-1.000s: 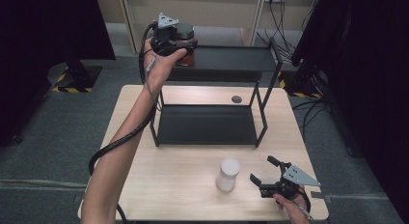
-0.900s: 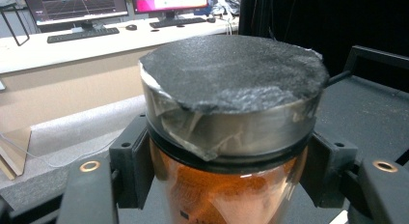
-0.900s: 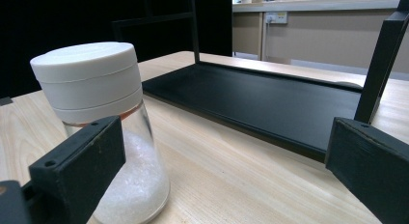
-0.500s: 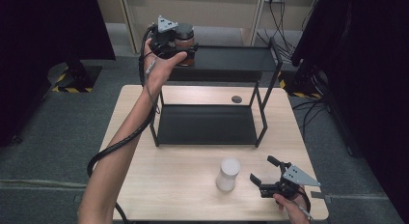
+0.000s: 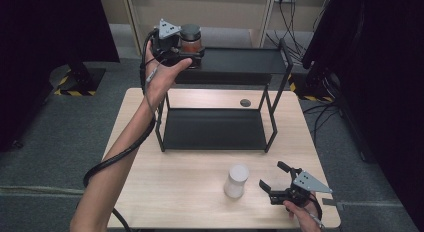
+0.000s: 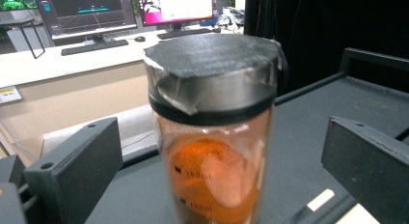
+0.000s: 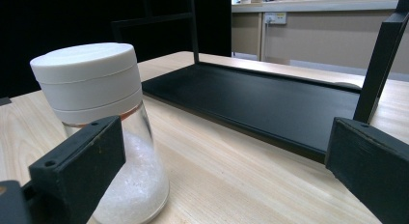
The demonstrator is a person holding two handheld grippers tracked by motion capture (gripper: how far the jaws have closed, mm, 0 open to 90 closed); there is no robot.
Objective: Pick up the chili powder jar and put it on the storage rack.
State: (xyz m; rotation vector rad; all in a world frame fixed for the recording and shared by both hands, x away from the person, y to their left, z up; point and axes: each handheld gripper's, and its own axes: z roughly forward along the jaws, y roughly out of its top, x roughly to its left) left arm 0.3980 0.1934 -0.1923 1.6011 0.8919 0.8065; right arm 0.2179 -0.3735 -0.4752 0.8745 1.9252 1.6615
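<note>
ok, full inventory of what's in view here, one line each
spice jar: 1, clear with orange powder, dark taped lid, upright on the rack's top shelf, between the open left jaws, untouched
salt shaker: 1, clear with white lid and white grains, on the table near the front edge
rack: 1, black, two shelves, mid-table
table: 1, light wood
round disc: 1, dark, on the table behind the rack
left hand-held gripper: 1, black, jaws just opened, at the top shelf
right hand-held gripper: 1, black, open, right of the shaker
</note>
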